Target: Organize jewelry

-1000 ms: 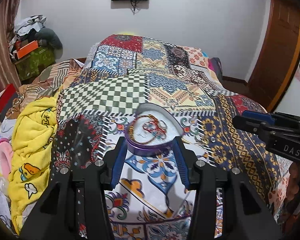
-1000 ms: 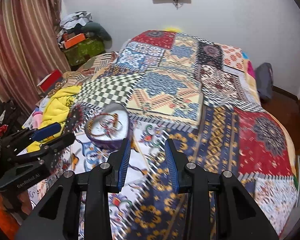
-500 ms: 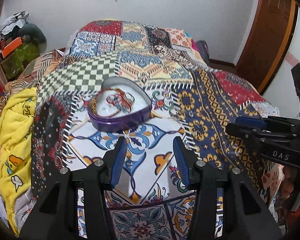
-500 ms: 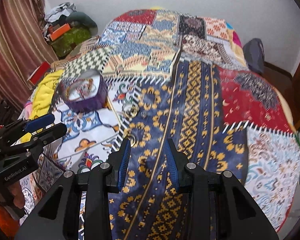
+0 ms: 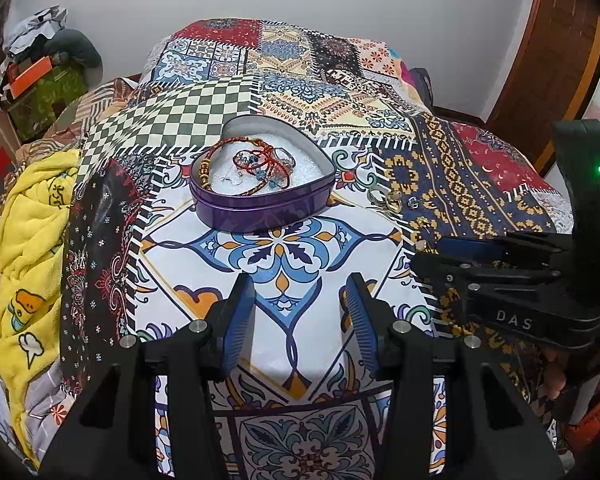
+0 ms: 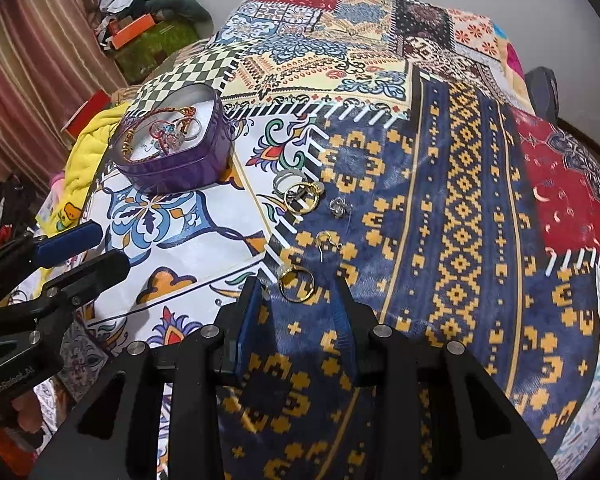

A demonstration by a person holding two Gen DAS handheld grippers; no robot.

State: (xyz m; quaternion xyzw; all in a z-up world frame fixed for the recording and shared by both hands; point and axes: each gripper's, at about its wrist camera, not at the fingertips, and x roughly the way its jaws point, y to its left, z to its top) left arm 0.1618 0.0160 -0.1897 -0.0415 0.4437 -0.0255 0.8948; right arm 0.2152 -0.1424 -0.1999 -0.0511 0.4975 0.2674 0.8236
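Note:
A purple heart-shaped tin (image 5: pixel 260 206) (image 6: pixel 172 168) sits open on the patterned bedspread and holds bracelets (image 5: pixel 260 162) and other jewelry. Loose pieces lie on the bedspread to its right: a gold hoop earring (image 6: pixel 296 282) just ahead of my right gripper (image 6: pixel 298 292), a hook earring (image 6: pixel 326 240), a silver stud (image 6: pixel 338 207), and gold and silver rings (image 6: pixel 298 194) (image 5: pixel 386 198). My right gripper is open and empty, low over the blue-and-gold patch. My left gripper (image 5: pixel 300 292) is open and empty, well short of the tin.
A yellow blanket (image 5: pixel 32 240) is bunched at the bed's left edge. Boxes and clothes (image 5: pixel 40 80) are piled in the far left corner. A wooden door (image 5: pixel 548 68) stands at the right. The bedspread (image 6: pixel 460 200) slopes away on the right.
My right gripper has dropped low and close to the loose earrings and rings. My left gripper has drawn back from the tin, which now lies farther ahead.

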